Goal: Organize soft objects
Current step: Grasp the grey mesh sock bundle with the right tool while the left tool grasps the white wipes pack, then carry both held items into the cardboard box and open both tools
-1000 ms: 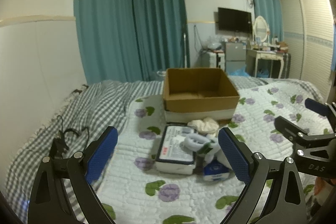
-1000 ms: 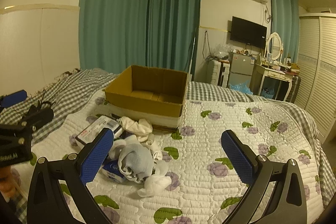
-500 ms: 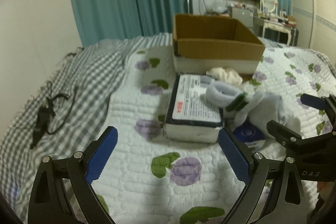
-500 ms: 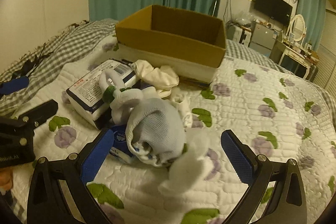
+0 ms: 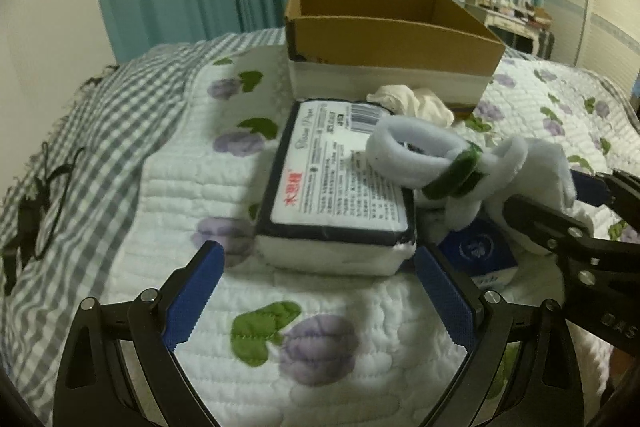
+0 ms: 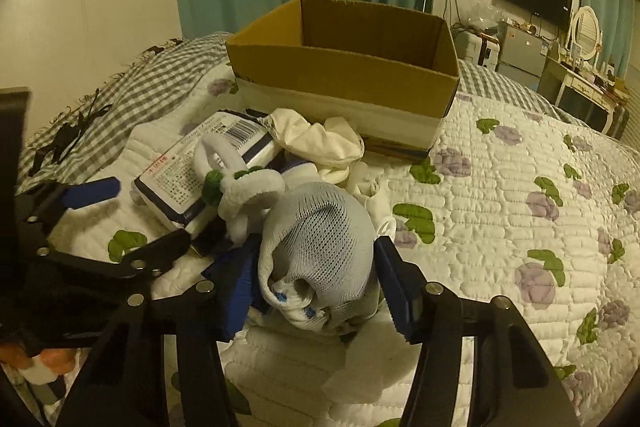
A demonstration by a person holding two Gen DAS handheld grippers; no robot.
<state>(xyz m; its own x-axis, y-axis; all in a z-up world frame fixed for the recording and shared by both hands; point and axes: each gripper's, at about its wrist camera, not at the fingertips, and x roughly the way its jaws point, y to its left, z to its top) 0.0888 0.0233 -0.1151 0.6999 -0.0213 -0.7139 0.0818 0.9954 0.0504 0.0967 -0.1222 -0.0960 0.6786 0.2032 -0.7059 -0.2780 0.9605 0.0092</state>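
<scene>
Pale blue sock bundle on the quilted bed, in front of the cardboard box. Right gripper fingers closing around it. Left gripper fingers spread wide, empty, before the tissue pack.

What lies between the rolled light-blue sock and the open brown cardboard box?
In the right wrist view, a crumpled cream-white cloth lies between the rolled light-blue sock and the open brown cardboard box, against the box's near wall.
</scene>
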